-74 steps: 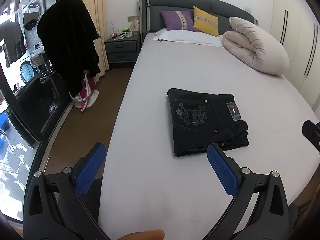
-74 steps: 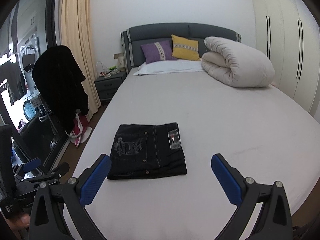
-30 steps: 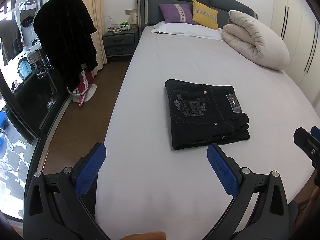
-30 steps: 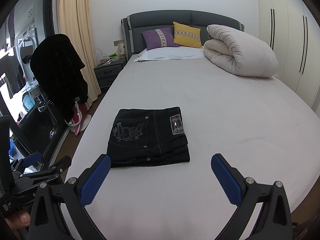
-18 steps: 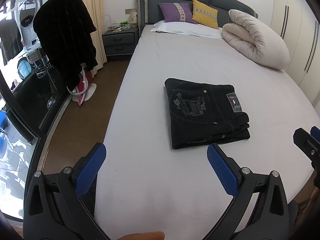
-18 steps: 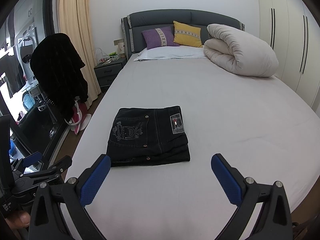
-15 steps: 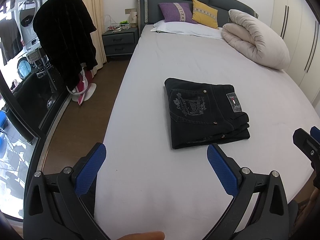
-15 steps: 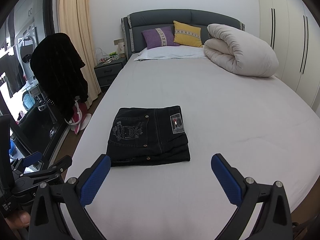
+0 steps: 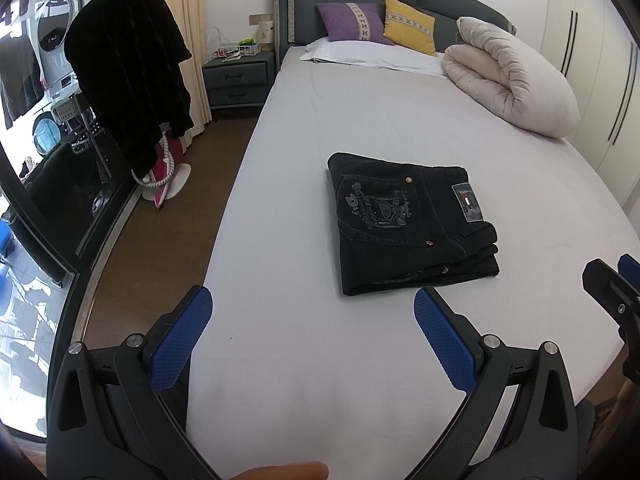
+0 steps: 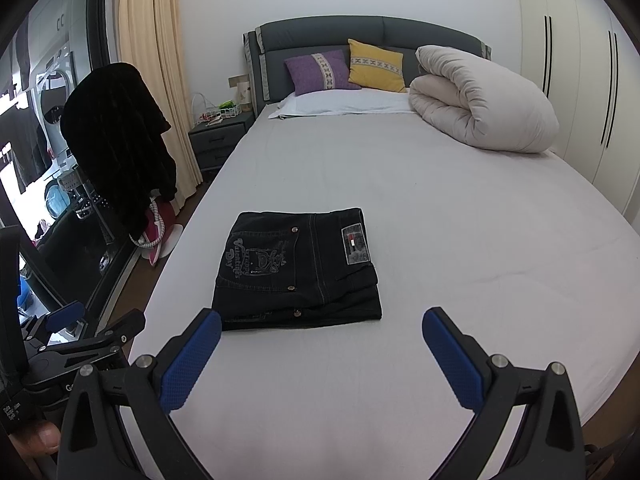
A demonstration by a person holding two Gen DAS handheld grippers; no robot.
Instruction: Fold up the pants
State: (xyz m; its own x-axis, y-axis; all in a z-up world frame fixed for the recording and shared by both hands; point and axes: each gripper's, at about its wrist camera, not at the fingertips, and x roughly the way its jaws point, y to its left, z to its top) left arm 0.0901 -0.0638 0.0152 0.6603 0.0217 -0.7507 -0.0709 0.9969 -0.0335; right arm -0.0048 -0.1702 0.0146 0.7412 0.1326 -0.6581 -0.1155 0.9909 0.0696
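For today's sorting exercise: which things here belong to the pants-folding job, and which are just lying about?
Part of the job:
black pants, folded on the bed
left gripper, jaws open
right gripper, jaws open

Just lying about:
rolled duvet
purple pillow
yellow pillow
nightstand
black coat

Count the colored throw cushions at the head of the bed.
2: a purple cushion left of a yellow cushion, both leaning against the headboard behind the white pillow. None appear hidden.

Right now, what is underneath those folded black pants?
The folded pants lie on the bed's pale sheet, which shows all around them. Whatever is directly beneath stays covered.
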